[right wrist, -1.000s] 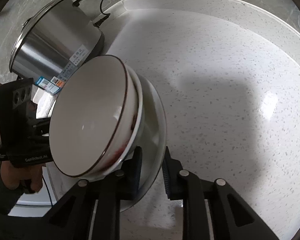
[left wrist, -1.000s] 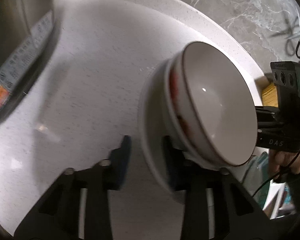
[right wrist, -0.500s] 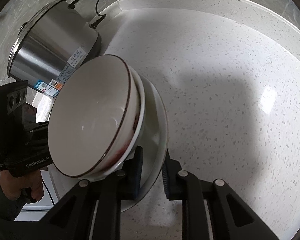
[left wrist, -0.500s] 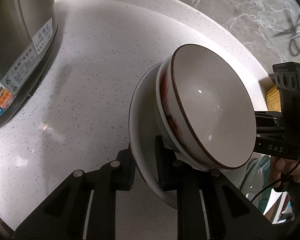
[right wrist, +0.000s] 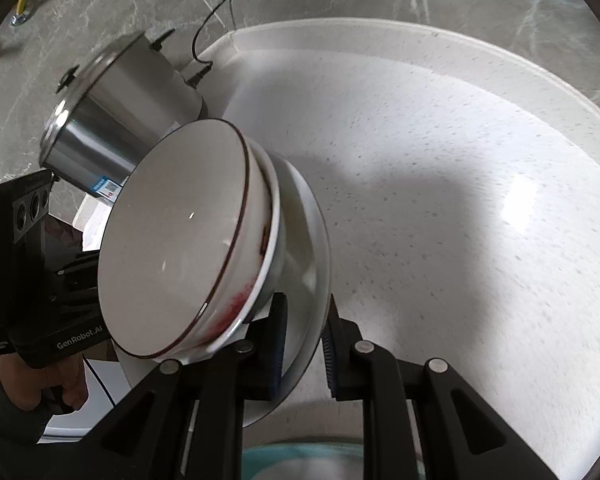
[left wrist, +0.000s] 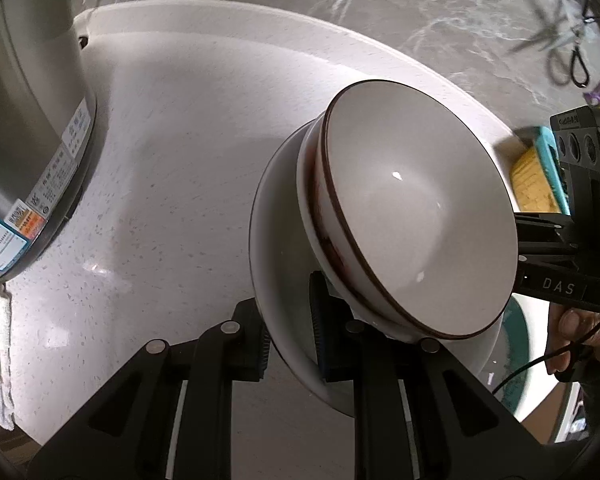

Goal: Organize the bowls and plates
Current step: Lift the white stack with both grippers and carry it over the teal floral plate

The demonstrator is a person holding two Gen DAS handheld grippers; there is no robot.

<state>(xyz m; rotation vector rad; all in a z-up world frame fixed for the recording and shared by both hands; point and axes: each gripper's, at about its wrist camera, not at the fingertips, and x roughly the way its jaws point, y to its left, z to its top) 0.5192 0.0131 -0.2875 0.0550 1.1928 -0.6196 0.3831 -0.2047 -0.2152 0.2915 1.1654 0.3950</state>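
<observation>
A white plate [left wrist: 276,264] carries two nested bowls; the top bowl [left wrist: 416,208] is white with a brown rim, the lower one has red marks. My left gripper [left wrist: 290,332] is shut on the plate's rim. My right gripper [right wrist: 304,344] is shut on the opposite rim of the same plate [right wrist: 312,248], with the bowls [right wrist: 180,248] to its left. The stack is held above the speckled white counter [left wrist: 172,168]. Each view shows the other gripper behind the bowls.
A steel cooker [left wrist: 24,140] with labels stands at the left, also in the right wrist view [right wrist: 112,116], its cord running up the marble wall. A white cloth [left wrist: 0,356] lies beside it. A teal-rimmed dish [left wrist: 516,348] and a yellow-teal item [left wrist: 536,168] sit at the right.
My left gripper closed on the plate's rim, from open a second ago. The stack has since risen with both grippers, and more of the back wall shows.
</observation>
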